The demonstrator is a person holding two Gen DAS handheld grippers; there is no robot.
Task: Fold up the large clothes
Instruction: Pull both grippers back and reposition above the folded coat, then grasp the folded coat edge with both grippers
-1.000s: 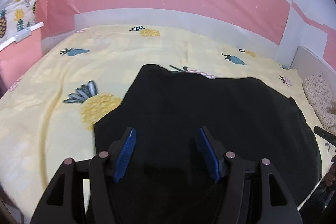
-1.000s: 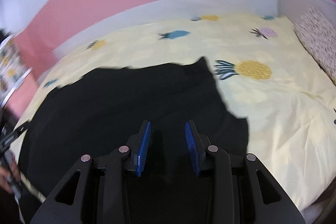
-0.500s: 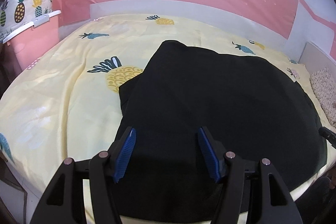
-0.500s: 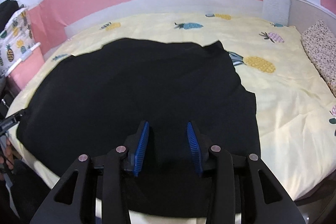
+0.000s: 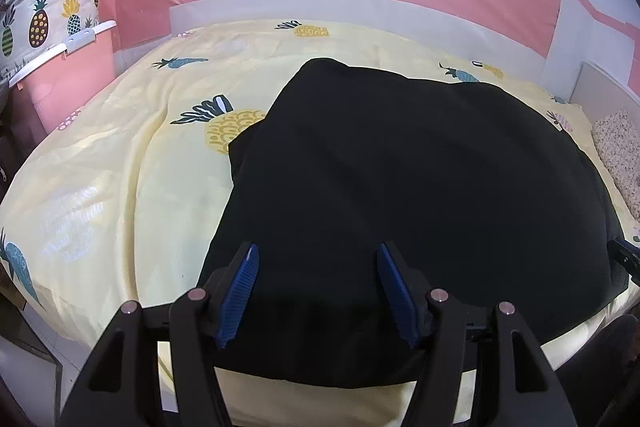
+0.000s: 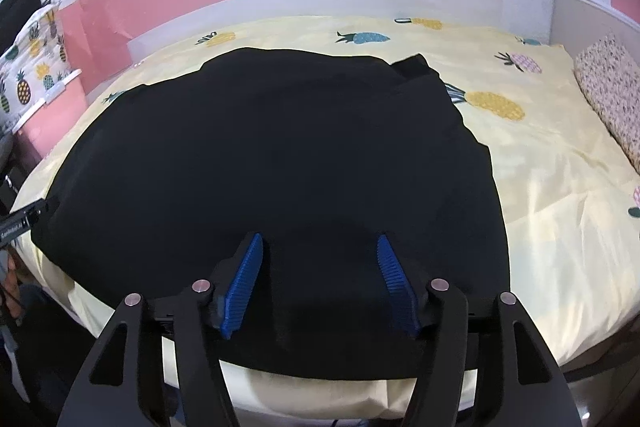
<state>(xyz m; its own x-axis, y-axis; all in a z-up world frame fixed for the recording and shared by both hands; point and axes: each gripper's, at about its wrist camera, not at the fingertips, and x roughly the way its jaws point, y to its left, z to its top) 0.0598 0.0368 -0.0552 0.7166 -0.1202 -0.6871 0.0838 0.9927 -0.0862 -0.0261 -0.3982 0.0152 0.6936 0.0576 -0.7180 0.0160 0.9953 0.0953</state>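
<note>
Two grippers, left gripper wide, right gripper just widened, both empty above black garment on bed, pillow at three o'clock.

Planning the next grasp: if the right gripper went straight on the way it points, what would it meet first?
Most likely the flat black garment on the yellow pineapple-print bedsheet; the right gripper is open and empty, depth uncertain.

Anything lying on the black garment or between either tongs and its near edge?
Nothing visible. The black garment lies bare on the yellow pineapple sheet. The left tongs and right tongs both hang open over its near edge, the right having just opened, nothing between its pads.
</note>
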